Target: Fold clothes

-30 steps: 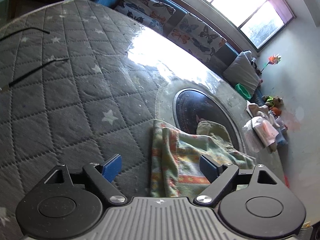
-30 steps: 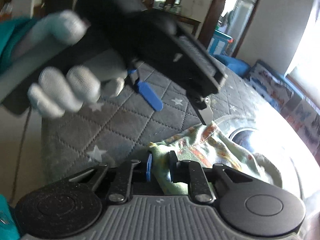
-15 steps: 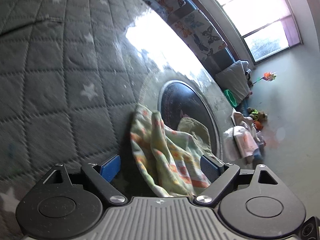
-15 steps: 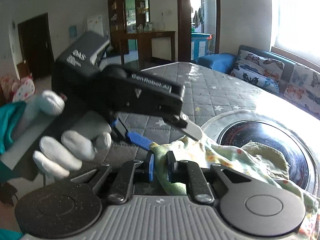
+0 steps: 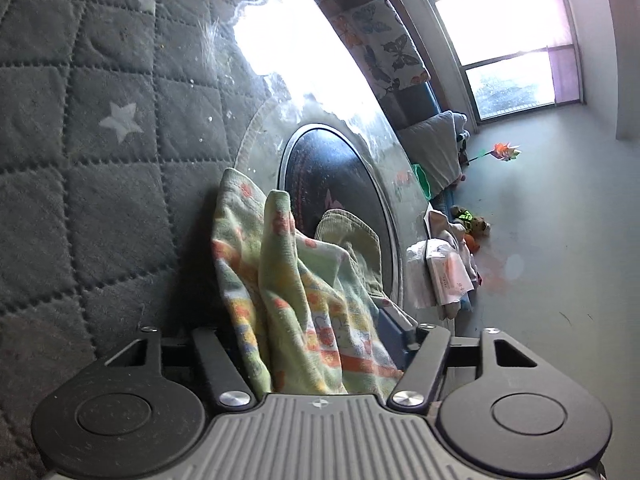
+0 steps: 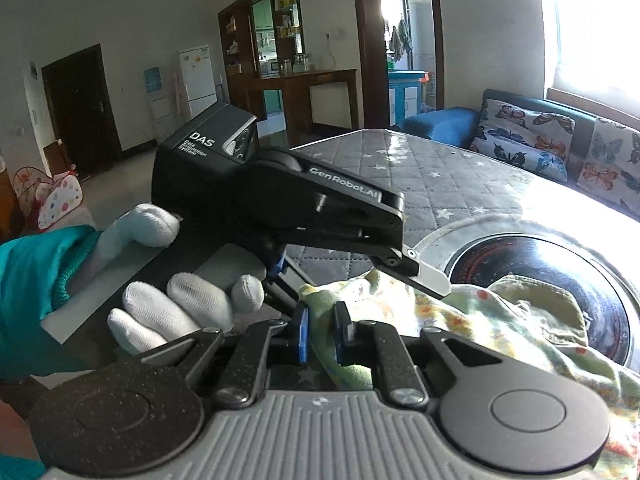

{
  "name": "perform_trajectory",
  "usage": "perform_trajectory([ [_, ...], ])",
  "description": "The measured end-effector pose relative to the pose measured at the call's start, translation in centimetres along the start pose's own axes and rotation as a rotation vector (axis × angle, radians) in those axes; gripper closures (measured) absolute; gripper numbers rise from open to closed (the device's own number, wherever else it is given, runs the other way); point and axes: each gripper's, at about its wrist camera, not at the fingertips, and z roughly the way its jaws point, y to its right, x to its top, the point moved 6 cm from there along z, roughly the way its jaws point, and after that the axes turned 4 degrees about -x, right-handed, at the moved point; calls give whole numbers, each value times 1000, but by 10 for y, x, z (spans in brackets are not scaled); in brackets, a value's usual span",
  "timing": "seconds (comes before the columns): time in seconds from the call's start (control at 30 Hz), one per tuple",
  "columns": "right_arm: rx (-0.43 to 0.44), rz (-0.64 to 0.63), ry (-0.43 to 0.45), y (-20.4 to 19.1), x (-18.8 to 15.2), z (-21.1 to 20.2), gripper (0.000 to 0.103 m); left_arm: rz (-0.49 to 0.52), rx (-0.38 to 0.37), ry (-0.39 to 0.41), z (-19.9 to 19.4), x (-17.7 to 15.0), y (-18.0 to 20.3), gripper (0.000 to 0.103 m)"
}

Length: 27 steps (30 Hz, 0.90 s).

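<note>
A small green patterned garment with orange and yellow prints lies bunched on the grey quilted table cover, partly over a round black glass plate. In the left wrist view the cloth fills the space between my left gripper's wide-apart jaws, which stand open around it. In the right wrist view my right gripper is shut on an edge of the garment. The left gripper shows there too, held by a white-gloved hand, with its fingers over the cloth.
A sofa with butterfly cushions runs along the far side of the table under a bright window. A pile of packets and cloths sits at the table's far edge. Toys lie on the floor.
My left gripper has moved forward and down so the garment now lies between its jaws. My right gripper has kept its grip on the cloth edge and lifted slightly.
</note>
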Motion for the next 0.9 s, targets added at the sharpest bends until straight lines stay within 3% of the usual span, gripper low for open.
perform_trajectory([
  [0.1,8,-1,1,1,-2,1,92,6,3,-8,3,1,-2,54],
  [0.17,11,1,4,2,-2,2,92,5,4,-17,4,-1,-5,68],
  [0.27,18,2,1,9,-2,8,89,-7,3,-23,5,-1,-11,79],
  [0.47,10,26,13,18,-5,-8,79,-3,5,-24,4,-3,-13,82],
  [0.63,-131,97,20,58,-14,-30,72,11,13,-21,4,-4,-12,82],
  [0.9,-450,255,-21,164,-47,-62,60,31,32,-20,6,-5,-8,82],
])
